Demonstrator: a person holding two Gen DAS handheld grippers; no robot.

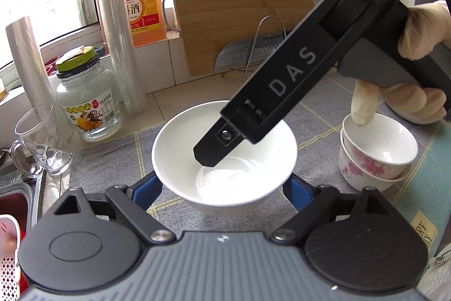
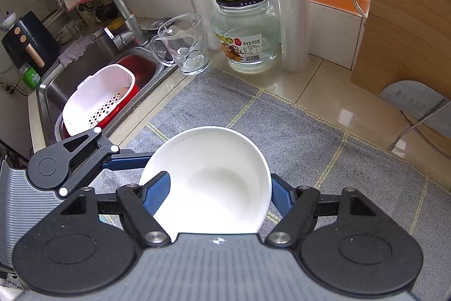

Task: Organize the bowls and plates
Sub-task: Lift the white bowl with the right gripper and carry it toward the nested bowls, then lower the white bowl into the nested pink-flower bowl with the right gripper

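Observation:
A plain white bowl (image 1: 174,148) (image 2: 208,165) sits between the blue fingers of my left gripper (image 1: 222,186), which is shut on its sides and holds it just above the grey mat (image 2: 310,148). My right gripper (image 2: 221,191) comes in from the upper right in a gloved hand (image 1: 420,33). One black finger (image 1: 214,148) dips inside the bowl; the other lies against the outside of the right rim. I cannot tell whether its pads press on the bowl. Two small floral bowls (image 1: 375,157) are stacked on the mat to the right.
A glass mug (image 1: 42,143), a labelled jar (image 1: 87,100) and tall film rolls (image 1: 118,33) stand at the back left. A bamboo cutting board (image 1: 239,10) leans behind. The sink (image 2: 50,92) on the left holds a white colander (image 2: 101,98).

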